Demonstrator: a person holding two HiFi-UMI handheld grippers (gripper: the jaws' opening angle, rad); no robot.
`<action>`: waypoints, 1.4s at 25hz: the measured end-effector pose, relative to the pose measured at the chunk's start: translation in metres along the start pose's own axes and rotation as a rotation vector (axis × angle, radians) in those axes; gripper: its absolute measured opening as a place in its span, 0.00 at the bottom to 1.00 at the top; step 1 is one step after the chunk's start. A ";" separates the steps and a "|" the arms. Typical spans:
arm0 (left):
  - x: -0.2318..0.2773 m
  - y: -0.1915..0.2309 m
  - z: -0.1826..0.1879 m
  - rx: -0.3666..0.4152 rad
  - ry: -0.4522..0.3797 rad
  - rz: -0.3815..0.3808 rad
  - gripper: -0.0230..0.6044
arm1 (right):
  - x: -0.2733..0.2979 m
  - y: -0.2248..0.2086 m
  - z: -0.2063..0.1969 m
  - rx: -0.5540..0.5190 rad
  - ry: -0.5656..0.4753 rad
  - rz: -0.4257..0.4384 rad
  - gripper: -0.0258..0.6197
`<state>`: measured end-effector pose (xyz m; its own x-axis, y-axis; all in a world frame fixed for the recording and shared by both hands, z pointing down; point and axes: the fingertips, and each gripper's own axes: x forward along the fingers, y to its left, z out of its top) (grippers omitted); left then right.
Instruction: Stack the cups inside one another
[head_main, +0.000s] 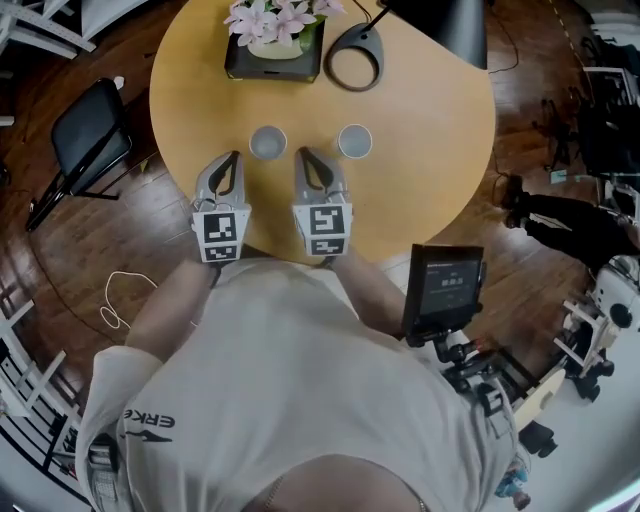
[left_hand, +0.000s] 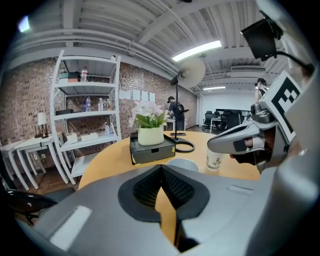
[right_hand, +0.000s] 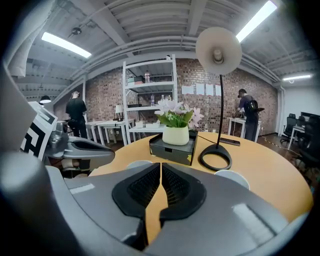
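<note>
Paper, by the look of them: two small pale cups stand upright on the round yellow bench (head_main: 420, 180), open mouths up and well apart from each other. The left cup (head_main: 267, 142) sits just ahead of the left gripper (head_main: 234, 158). The right cup (head_main: 354, 141) stands ahead and to the right of the right gripper (head_main: 303, 154). The left gripper view shows print on the side of the farther one (left_hand: 214, 159).

I judge them to be light, thin-walled and easy to crush or knock over, with smooth sides that could slip. A gentle pinch on the upper wall, one jaw inside the rim and one outside, looks safer than squeezing across the body. The receiving cup may slide when the other drops in, so steadying it seems wise.

Neither gripper holds anything. In each gripper view the jaws meet at their tips with only bench showing behind, so both must spread before any take.

Beyond the cups a pot of pale flowers (head_main: 275, 25) stands on a black box (head_main: 272, 62), beside the ring base of a lamp (head_main: 355, 55). A black chair (head_main: 90, 130) stands off the bench to the left, and a dark screen (head_main: 445, 290) is mounted on the near right.
</note>
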<state>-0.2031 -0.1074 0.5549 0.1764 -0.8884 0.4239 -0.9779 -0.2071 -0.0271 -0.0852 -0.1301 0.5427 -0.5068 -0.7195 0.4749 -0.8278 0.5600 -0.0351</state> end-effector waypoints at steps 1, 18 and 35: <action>0.003 -0.001 -0.006 0.003 0.014 -0.012 0.04 | 0.003 0.001 -0.008 0.003 0.022 -0.002 0.09; 0.021 0.010 -0.066 -0.024 0.128 -0.047 0.04 | 0.068 0.055 -0.087 -0.058 0.234 0.143 0.60; 0.020 0.014 -0.061 0.014 0.122 -0.056 0.04 | 0.084 0.046 -0.075 -0.050 0.136 0.063 0.51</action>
<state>-0.2204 -0.1030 0.6181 0.2150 -0.8188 0.5324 -0.9650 -0.2618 -0.0129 -0.1483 -0.1338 0.6472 -0.5172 -0.6219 0.5880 -0.7806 0.6245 -0.0261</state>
